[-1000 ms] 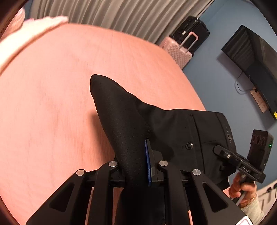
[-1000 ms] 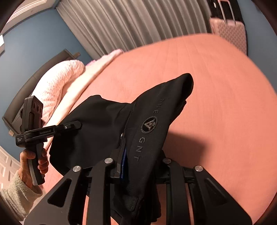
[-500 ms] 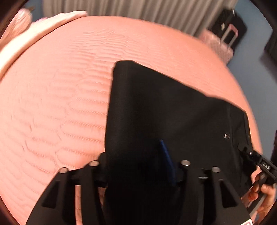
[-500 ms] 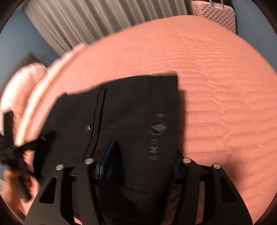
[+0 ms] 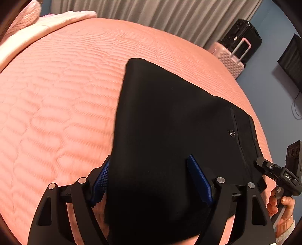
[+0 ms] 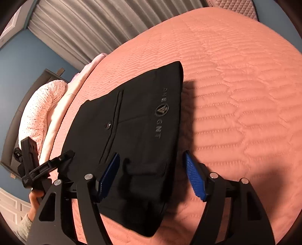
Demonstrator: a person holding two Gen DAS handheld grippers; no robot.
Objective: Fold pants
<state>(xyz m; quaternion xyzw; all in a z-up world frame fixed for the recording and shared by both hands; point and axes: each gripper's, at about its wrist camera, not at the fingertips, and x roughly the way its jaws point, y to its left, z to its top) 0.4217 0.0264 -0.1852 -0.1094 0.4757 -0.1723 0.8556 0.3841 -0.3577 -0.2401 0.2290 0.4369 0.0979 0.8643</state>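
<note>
My left gripper (image 5: 151, 181) and right gripper (image 6: 151, 177) have just been opening; their jaws stand apart, the folded black pants (image 5: 169, 122) lying loose between them on the pink bedspread (image 5: 56, 94). Pillows (image 6: 37, 113), curtains (image 5: 151, 15) and suitcases (image 5: 232, 56) ring the bed.

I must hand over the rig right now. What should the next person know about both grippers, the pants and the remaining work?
Left gripper: open, jaws just opened, cloth lies between the pads, not pinched.
Right gripper: open, jaws just opened, same.
Black pants: released, lying folded flat on the pink bedspread, printed logo facing up.
Done: this fold is laid down.
Left: probably pull both grippers back, check the edges, then fold again if a smaller bundle is wanted.
</note>
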